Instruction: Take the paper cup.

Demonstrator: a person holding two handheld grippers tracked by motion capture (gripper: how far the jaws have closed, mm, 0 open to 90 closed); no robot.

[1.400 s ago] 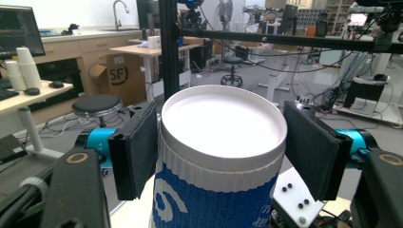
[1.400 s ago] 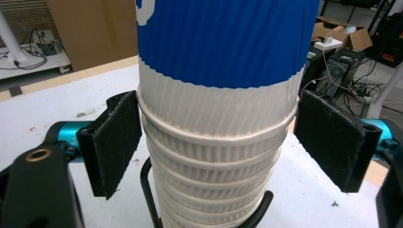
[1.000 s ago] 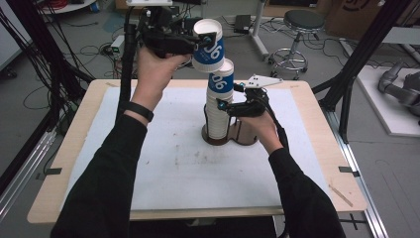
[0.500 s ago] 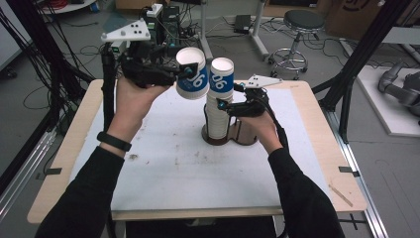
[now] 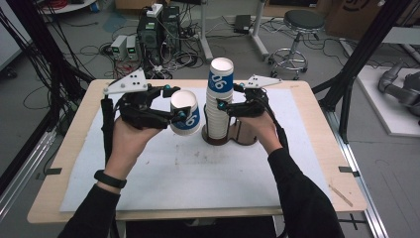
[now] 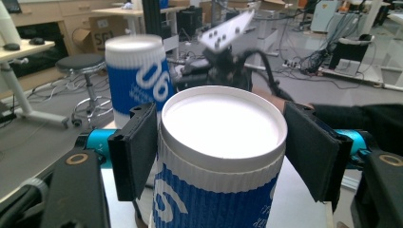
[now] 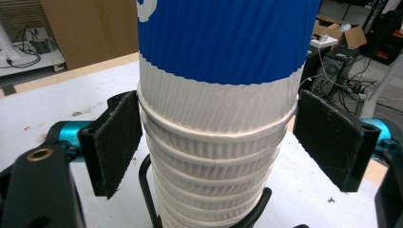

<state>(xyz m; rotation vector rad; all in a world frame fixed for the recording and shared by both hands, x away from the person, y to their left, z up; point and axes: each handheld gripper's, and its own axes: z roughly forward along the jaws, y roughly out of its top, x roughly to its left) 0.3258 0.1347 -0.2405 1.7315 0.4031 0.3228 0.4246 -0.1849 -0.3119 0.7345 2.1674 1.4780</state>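
A tall stack of white-and-blue ribbed paper cups stands on a dark holder at the middle of the table. My right gripper is shut on the stack; in the right gripper view its pads press the rims of the stack from both sides. My left gripper is shut on a single cup, held just left of the stack, apart from it, with its white round end up. In the left gripper view both pads clamp that cup below its rim.
A white mat covers the wooden table. A black wire of the holder curls around the stack's foot. Behind the table are a stool, electronics boxes on the floor, and black frame poles at both sides.
My left gripper has carried the single cup off the top of the stack, leftward and down, to beside the stack's lower half. The right gripper has stayed on the stack.
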